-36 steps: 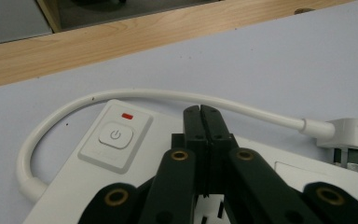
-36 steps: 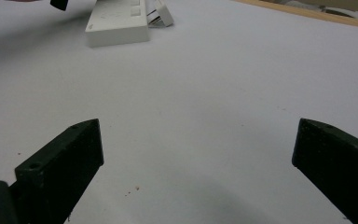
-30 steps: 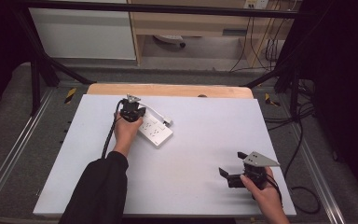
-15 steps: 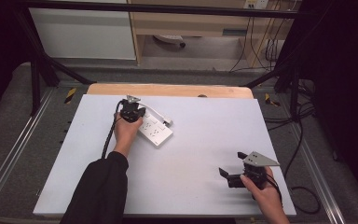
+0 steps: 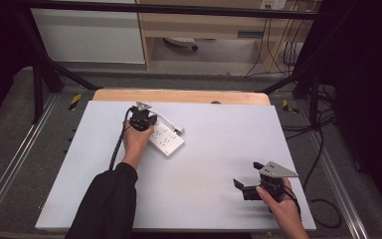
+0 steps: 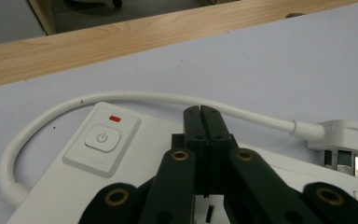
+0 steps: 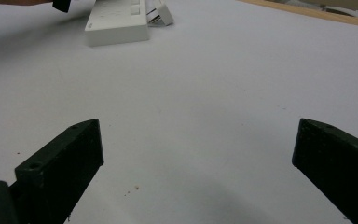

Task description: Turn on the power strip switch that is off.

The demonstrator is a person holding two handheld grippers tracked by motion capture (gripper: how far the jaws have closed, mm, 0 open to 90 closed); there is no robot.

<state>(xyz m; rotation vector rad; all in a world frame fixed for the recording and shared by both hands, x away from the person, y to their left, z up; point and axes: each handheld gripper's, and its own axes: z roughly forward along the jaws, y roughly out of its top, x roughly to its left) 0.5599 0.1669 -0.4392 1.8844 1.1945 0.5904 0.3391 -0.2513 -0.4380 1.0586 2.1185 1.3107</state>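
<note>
A white power strip (image 5: 166,141) lies on the white table top (image 5: 219,149), left of centre near the far edge. My left gripper (image 5: 143,121) rests over its far end, jaws pressed together with nothing between them. In the left gripper view the shut tips (image 6: 200,110) sit above the strip's body (image 6: 51,186), just right of its power button (image 6: 101,138) and red light (image 6: 114,118). The strip's white cable (image 6: 135,97) loops round to a plug (image 6: 345,137). My right gripper (image 5: 247,175) is held at the front right, jaws wide open over bare table (image 7: 200,149).
A wooden strip (image 5: 179,96) borders the table's far edge. Metal rails (image 5: 10,169) run along both sides, and black cables (image 5: 323,149) lie on the floor at the right. From the right gripper view the power strip (image 7: 116,23) and plug (image 7: 162,14) lie far off.
</note>
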